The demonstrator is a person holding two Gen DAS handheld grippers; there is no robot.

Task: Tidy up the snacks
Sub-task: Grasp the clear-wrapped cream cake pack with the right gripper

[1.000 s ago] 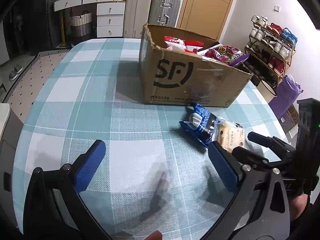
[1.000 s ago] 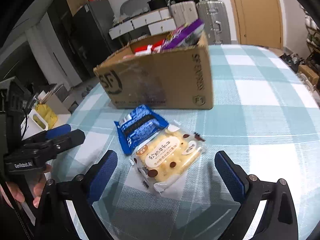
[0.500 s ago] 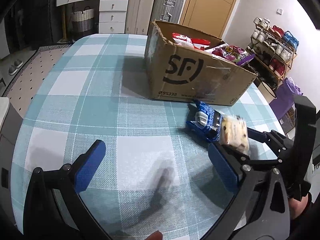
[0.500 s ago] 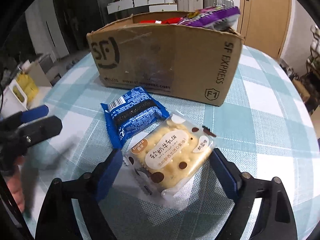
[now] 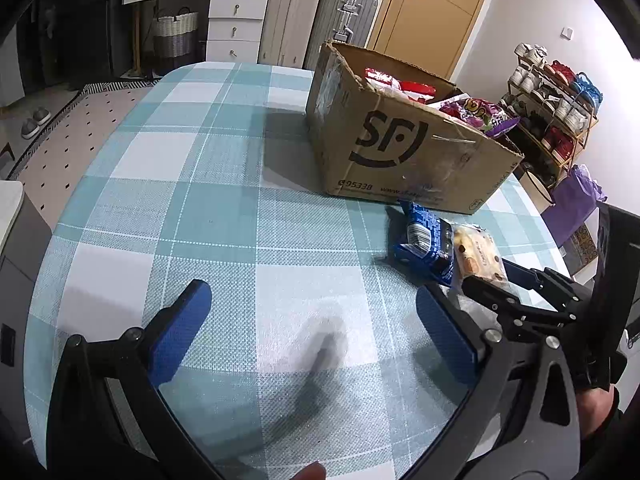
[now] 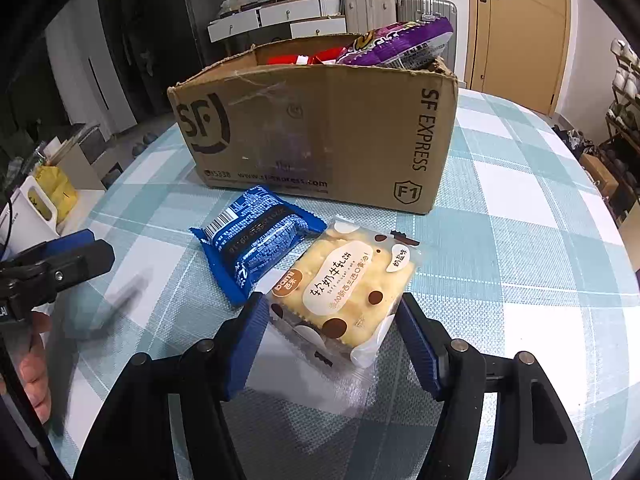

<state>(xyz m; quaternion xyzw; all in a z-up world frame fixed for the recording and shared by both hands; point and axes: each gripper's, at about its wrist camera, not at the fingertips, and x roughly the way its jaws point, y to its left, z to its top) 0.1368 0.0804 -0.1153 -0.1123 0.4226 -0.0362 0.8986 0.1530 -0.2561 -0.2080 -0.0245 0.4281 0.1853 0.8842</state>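
Observation:
A yellow biscuit packet [image 6: 344,280] with brown dots lies on the checked tablecloth, beside a blue snack packet [image 6: 256,248]. My right gripper [image 6: 331,304] straddles the biscuit packet's near end; its jaws are closing and both blue pads touch the wrapper's sides. The left wrist view shows the same hold: right gripper [image 5: 500,280] on the biscuit packet [image 5: 478,252], with the blue packet [image 5: 424,244] to its left. My left gripper [image 5: 312,296] hangs open over bare cloth with nothing between its fingers. It also shows at the left edge of the right wrist view [image 6: 86,246].
An open cardboard box [image 6: 320,132] with snack bags, among them a purple bag [image 6: 396,46], stands just behind the two packets. The round table [image 5: 200,200] drops off at left and right. A shoe rack [image 5: 552,92] and suitcases [image 5: 316,20] stand beyond it.
The right gripper's jaws have narrowed from wide open until the pads meet the biscuit packet, and it has moved in closer. The left gripper has stayed open and nearly still.

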